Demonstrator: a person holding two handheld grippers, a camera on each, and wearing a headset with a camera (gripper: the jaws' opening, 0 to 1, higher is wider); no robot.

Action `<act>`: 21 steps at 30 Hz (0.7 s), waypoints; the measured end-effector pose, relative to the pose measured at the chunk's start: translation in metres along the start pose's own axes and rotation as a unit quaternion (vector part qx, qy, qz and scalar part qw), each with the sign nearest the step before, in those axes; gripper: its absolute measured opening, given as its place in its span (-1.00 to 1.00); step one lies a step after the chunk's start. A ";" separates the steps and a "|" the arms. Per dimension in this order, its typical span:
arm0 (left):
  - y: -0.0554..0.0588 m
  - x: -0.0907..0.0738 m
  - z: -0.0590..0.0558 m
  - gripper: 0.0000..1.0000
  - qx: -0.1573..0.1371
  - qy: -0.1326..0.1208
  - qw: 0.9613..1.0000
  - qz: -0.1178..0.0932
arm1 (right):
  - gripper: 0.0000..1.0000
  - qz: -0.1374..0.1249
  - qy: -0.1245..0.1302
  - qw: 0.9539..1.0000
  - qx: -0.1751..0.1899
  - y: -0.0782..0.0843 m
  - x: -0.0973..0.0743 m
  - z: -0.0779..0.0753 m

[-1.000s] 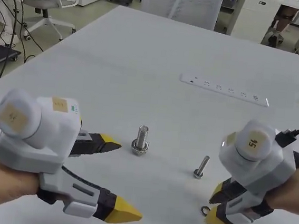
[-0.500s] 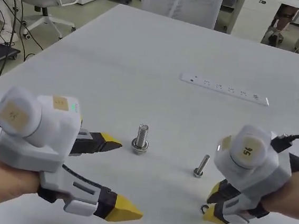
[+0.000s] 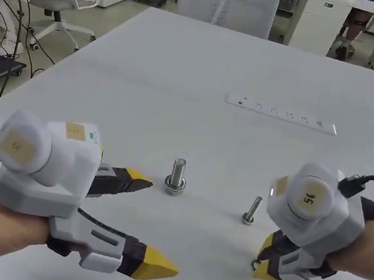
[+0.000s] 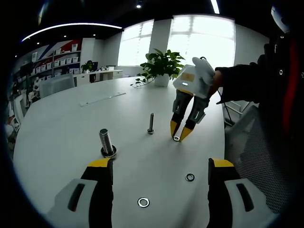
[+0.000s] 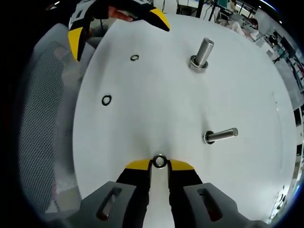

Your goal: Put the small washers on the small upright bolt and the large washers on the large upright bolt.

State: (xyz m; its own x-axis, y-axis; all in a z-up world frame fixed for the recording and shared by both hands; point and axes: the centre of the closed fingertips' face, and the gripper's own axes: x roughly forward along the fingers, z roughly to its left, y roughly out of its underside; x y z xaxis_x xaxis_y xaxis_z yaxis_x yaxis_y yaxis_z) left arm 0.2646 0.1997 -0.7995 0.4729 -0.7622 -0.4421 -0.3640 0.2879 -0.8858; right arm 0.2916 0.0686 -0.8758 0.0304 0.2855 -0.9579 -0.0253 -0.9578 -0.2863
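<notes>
Since a second ago, the right tool (image 3: 262,263) has sunk a little toward the white surface (image 3: 179,80) at the lower right of the head view. At lower left, the left tool (image 3: 155,226) has hardly shifted, and its jaws are spread. At centre stand the large bolt (image 3: 177,174) and, to its right, the small bolt (image 3: 252,209). A power strip (image 3: 281,113) lies above them, and office chairs stand past the far edge.

From the left gripper view we see the left tool's spread jaws at the bottom, with two loose washers (image 4: 190,177) lying flat between them. At centre right, the right tool (image 4: 181,135) points down onto a washer (image 4: 176,138). A potted plant (image 4: 161,66) and bright windows fill the top.

From the right gripper view, the right tool's jaws press in on the washer (image 5: 160,161) at bottom centre, seemingly pinching it as it lies on the surface. The small bolt (image 5: 221,135) at right is bare. We cannot tell whether the ring at the base of the large bolt (image 5: 201,53) is a washer. We judge the task barely begun, with at least three washers left.
</notes>
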 end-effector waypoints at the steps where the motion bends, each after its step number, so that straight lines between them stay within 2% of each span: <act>1: 0.000 0.000 0.000 0.64 0.000 0.000 1.000 0.000 | -0.70 -0.001 -0.001 1.000 0.001 0.000 0.000 0.000; 11: 0.000 0.000 -0.001 0.64 0.001 0.002 1.000 0.002 | -0.74 0.005 -0.022 1.000 0.008 -0.001 0.000 -0.002; 15: -0.002 0.000 0.000 0.64 0.001 0.000 1.000 0.000 | -0.74 0.011 -0.016 1.000 -0.001 -0.001 0.000 -0.001; 21: -0.002 0.000 -0.001 0.64 0.002 0.001 1.000 0.001 | -0.74 0.007 -0.014 1.000 0.005 -0.001 -0.001 -0.002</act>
State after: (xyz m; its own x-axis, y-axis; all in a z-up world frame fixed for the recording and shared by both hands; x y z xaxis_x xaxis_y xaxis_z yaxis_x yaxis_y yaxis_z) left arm 0.2646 0.1990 -0.7978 0.4708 -0.7626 -0.4436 -0.3613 0.2921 -0.8855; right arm 0.2936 0.0692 -0.8743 0.0011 0.2721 -0.9623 -0.0359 -0.9616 -0.2720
